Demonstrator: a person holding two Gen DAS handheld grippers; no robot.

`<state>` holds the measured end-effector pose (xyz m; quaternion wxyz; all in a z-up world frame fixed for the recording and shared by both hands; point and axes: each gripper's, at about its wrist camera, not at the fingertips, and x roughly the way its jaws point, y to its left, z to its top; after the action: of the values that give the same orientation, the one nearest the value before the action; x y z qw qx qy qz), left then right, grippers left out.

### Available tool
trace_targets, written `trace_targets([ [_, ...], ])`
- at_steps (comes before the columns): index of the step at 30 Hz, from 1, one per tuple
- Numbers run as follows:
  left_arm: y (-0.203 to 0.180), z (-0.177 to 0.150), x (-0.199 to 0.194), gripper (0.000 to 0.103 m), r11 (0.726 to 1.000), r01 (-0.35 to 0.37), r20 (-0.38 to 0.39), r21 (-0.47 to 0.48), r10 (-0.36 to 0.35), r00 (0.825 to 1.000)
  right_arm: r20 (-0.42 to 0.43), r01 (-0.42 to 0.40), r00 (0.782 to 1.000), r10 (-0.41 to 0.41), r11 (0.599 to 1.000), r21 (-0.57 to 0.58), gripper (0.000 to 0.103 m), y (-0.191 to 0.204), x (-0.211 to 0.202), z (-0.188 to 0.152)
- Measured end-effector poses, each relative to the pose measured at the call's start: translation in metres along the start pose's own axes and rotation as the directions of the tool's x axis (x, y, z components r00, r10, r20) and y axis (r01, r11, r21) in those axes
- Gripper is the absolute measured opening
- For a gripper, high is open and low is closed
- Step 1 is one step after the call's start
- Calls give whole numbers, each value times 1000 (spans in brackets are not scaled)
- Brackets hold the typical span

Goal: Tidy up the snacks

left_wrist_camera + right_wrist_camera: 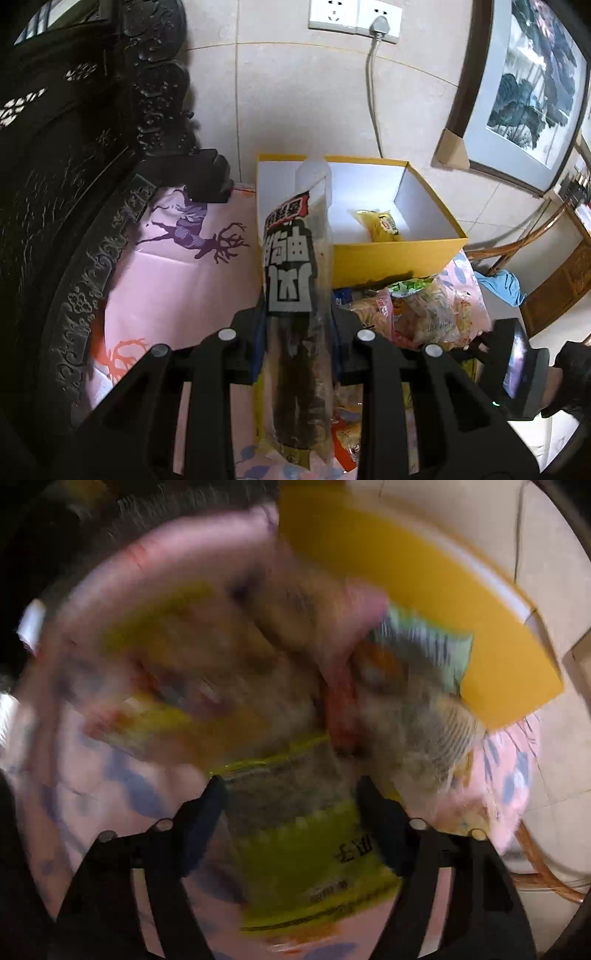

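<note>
Left gripper point(295, 325) clamped on a long dark snack packet point(295, 295); best carried over the yellow box point(399, 254) rim beside the yellow packet point(380, 225) inside, then released low. Right gripper point(290, 801) spread around a green-yellow bag point(306, 853) on the pile, seemingly unpinched through the blur; best squared before closing.

Left tool point(295, 325) clamped (right point(291, 801) apart)

Your left wrist view is sharp and evenly lit by soft indoor light. The carved dark furniture point(74, 155) goes near black with small glints, and the pale wall tiles point(295, 92) read bright. Straight lines bow toward the edges and the corners fall to black. Your right wrist view is heavily smeared: the snack packets point(221, 686) dissolve into streaks and the yellow box point(443, 602) has soft edges.
</note>
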<state>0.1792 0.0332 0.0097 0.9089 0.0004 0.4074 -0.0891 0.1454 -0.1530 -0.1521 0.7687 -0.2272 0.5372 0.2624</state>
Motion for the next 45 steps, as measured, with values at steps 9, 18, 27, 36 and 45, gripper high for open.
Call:
trace_targets([
  [9, -2, -19, -22, 27, 999, 34, -3, -12, -34, 999, -54, -25, 998, 40, 969, 246, 31, -18, -45, -21],
  [18, 2, -35, -56, 28, 999, -14, 27, -31, 15, 1000, -155, 117, 984, -83, 967, 228, 102, 33, -32, -32],
  [27, 33, -56, -60, 28, 997, 18, 11, -78, -17, 1000, -73, 152, 988, -133, 843, 516, 84, 78, 6, -50],
  [36, 23, -70, -57, 28, 983, 181, 19, -3, -181, 983, -5, 97, 992, -128, 724, 683, 65, 85, -33, -70],
  [45, -8, -53, -56, 28, 984, 160, 8, 82, -161, 987, 216, -34, 954, -206, 644, 765, 65, 66, -121, -57],
])
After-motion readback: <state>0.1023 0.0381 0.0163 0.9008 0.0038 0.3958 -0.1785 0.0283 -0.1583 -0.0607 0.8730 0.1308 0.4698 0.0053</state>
